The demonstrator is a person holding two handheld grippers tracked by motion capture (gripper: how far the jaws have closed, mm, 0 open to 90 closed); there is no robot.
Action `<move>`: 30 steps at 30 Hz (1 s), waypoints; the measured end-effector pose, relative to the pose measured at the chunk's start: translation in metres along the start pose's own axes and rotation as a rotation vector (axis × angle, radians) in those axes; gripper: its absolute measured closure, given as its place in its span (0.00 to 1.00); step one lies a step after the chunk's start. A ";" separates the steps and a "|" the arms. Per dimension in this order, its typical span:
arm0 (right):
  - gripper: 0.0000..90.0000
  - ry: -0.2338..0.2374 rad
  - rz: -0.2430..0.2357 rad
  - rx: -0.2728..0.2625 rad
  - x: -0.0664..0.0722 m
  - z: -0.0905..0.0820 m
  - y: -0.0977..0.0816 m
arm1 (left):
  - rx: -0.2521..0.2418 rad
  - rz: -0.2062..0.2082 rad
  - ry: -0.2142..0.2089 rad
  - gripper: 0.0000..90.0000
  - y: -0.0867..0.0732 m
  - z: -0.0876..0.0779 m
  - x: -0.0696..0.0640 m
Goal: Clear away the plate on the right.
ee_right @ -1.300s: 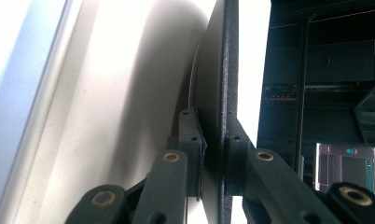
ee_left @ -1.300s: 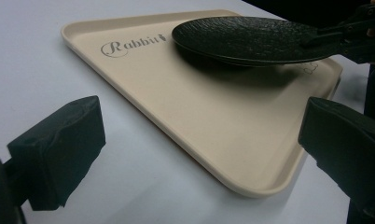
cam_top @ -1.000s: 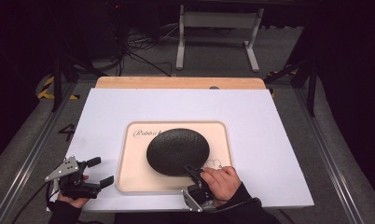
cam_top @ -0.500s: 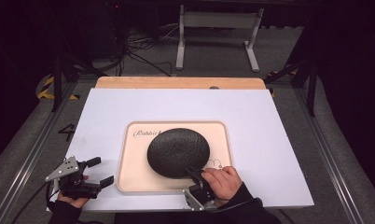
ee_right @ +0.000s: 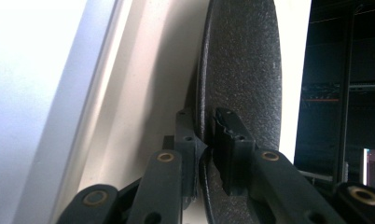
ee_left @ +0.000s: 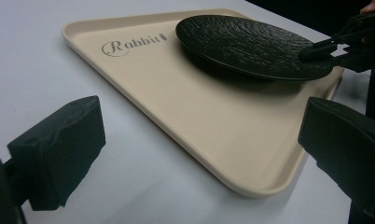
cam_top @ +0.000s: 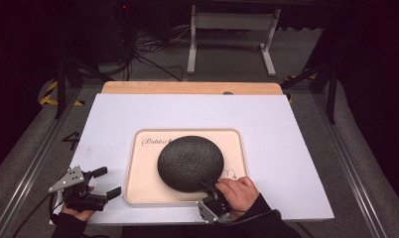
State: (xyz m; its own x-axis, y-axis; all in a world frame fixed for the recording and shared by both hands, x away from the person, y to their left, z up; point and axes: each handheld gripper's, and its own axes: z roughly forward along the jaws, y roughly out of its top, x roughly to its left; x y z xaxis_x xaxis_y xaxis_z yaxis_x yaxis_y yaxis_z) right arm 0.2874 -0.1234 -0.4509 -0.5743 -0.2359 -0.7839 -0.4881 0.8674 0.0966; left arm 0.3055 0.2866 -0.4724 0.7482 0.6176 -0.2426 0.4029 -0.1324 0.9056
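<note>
Under the right gripper [cam_top: 211,189], its jaws hide the plate [cam_top: 190,161] rim.

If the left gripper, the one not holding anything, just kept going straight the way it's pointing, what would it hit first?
Most likely the near corner of the beige tray, which lies between and just ahead of the left gripper and its open jaws. The black plate sits farther back; depth is hard to judge.

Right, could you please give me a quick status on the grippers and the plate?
Right gripper clamped on black plate rim, jaws just easing. Left gripper open, beside tray. Nothing in the way.
</note>
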 end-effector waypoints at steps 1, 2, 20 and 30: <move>0.86 0.004 -0.004 0.001 0.001 0.001 0.000 | 0.000 0.000 0.000 0.01 0.000 0.000 0.000; 0.86 0.010 -0.007 0.003 0.001 0.001 0.000 | 0.000 0.000 0.000 0.01 0.000 0.000 0.000; 0.73 0.060 0.027 -0.018 0.000 -0.010 -0.004 | 0.001 -0.003 0.000 0.01 0.000 0.000 0.000; 0.65 0.004 0.091 -0.078 -0.011 -0.038 -0.010 | 0.003 -0.001 0.002 0.01 0.000 0.001 0.000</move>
State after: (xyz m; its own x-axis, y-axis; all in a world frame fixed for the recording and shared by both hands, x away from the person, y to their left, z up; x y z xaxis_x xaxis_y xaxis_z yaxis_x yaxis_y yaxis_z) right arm 0.2738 -0.1460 -0.4196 -0.6211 -0.1600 -0.7672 -0.4835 0.8486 0.2145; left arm 0.3059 0.2863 -0.4725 0.7471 0.6189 -0.2426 0.4050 -0.1343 0.9044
